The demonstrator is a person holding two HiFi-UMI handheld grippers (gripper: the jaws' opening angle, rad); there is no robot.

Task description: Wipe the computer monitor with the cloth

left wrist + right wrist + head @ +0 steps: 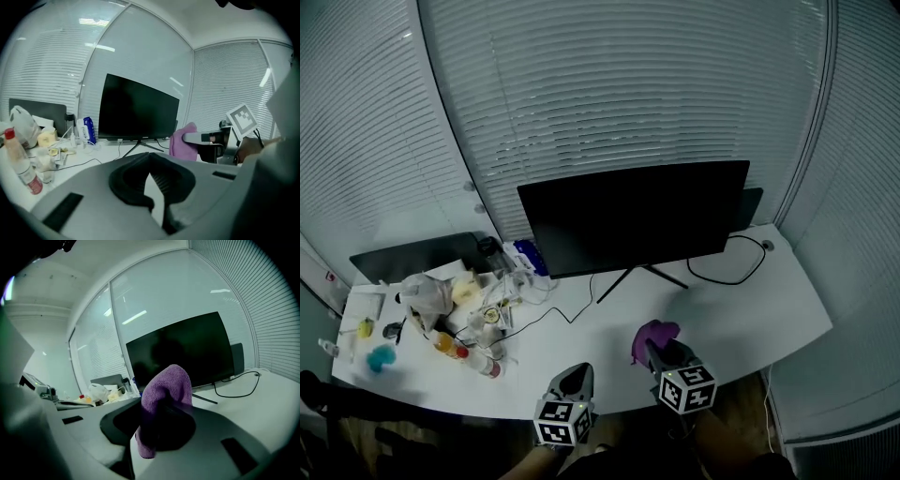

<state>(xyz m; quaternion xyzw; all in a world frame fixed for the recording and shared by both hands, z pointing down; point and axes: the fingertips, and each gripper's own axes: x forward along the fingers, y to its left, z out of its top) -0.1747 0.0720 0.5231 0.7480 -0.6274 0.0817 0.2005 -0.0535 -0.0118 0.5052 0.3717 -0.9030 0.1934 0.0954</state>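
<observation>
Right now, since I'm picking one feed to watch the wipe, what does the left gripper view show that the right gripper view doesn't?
Only the left gripper view: the right tool seen from the side with its marker cube, and the left tool with its own jaws together and nothing between them. Only the right gripper view: the black cable loop on the desk, and the right tool's jaws clamped on the purple cloth up close. Both: the dark monitor, the cloth and the white desk.
</observation>
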